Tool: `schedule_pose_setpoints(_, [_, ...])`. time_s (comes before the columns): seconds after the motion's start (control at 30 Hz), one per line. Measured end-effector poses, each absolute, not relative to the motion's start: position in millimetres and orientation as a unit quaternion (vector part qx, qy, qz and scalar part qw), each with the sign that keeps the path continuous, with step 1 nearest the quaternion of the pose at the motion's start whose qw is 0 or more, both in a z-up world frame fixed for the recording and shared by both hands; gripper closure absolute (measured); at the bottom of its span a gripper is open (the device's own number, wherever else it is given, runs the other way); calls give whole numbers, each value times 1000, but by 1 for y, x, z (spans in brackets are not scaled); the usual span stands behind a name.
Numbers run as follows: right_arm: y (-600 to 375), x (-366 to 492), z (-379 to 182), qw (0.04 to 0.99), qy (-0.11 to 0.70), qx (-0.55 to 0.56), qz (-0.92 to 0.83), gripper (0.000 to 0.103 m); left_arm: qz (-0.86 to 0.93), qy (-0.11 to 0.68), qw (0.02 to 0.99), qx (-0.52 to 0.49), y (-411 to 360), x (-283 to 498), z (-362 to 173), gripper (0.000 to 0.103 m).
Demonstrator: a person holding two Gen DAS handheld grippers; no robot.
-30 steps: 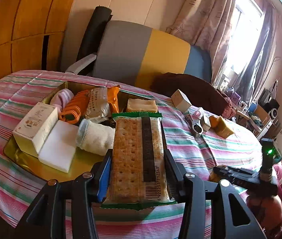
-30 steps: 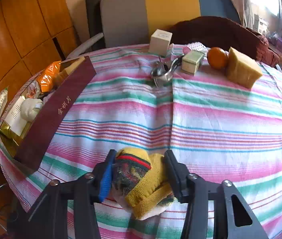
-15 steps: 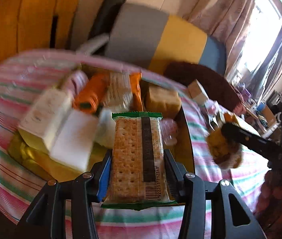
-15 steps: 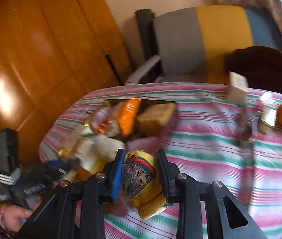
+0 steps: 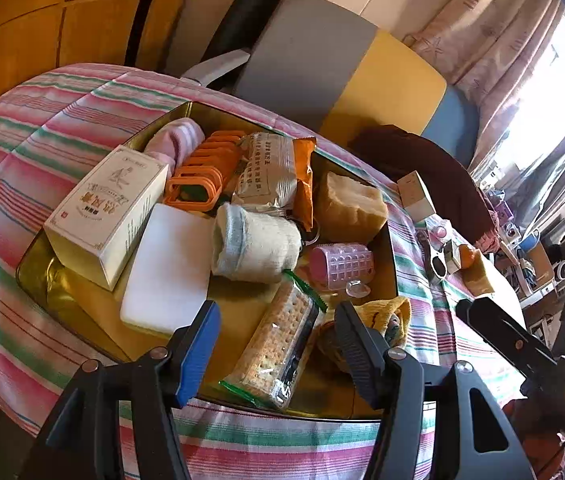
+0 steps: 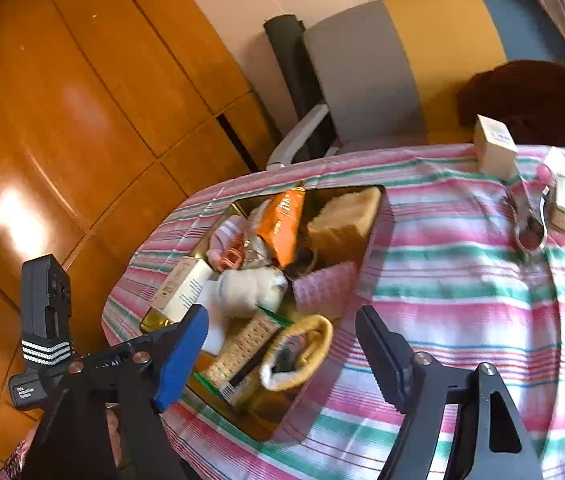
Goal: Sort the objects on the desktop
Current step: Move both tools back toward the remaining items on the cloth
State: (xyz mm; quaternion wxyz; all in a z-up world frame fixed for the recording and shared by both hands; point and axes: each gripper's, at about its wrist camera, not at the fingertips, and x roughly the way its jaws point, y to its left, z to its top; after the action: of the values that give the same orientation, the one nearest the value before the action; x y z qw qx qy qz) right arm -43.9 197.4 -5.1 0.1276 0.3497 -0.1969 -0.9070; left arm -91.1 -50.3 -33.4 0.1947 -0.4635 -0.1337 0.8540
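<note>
Cracker packet (image 5: 278,344), clear-wrapped with green ends, lies loose in our gold-lined tray (image 5: 34,264) at its near right corner, beside the yellow knitted sock (image 6: 302,348). Both our left gripper (image 5: 278,340) and right gripper (image 6: 282,352) are opening, nothing pinched. That corner's crowded; the striped tablecloth (image 6: 462,300) rightward stays free.

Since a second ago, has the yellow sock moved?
Yes. The yellow sock has gone from the bare striped cloth into the gold tray, beside the cracker pack; the right gripper's jaws are opening.
</note>
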Motion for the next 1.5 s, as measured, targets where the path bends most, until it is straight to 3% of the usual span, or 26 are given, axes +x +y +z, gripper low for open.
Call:
schedule_pose_setpoints(0.23, [205, -22, 19, 83, -125, 282, -948, 13, 866, -112, 198, -444, -37, -83, -25, 43])
schedule_pose_setpoints(0.3, [205, -10, 30, 44, -88, 237, -966, 0, 869, -104, 203, -438, -32, -80, -21, 43])
schedule_pose_setpoints(0.4, [203, 1, 34, -23, -19, 188, -982, 0, 871, -92, 210, -435, -20, -77, -17, 43])
schedule_pose_setpoints(0.47, [206, -4, 22, -33, -5, 218, -975, 0, 869, -87, 217, -437, -11, -75, -15, 43])
schedule_pose_setpoints(0.6, [238, -11, -18, -45, -84, 312, -945, 0, 868, -70, 235, -433, 10, -64, -9, 43])
schedule_pose_setpoints(0.73, [269, -1, -38, -85, -110, 330, -934, 2, 862, -45, 258, -433, 37, -54, -6, 43])
schedule_pose_setpoints(0.97, [352, 22, -59, -157, -188, 332, -911, 14, 848, -1, 305, -433, 96, -40, -6, 43])
schedule_pose_setpoints(1.23, [441, 29, -62, -215, -208, 316, -900, 14, 810, 55, 366, -455, 173, -31, -31, 42])
schedule_pose_setpoints(1.5, [493, -13, -44, -224, -205, 285, -909, 11, 793, 74, 378, -472, 200, -23, -43, 42])
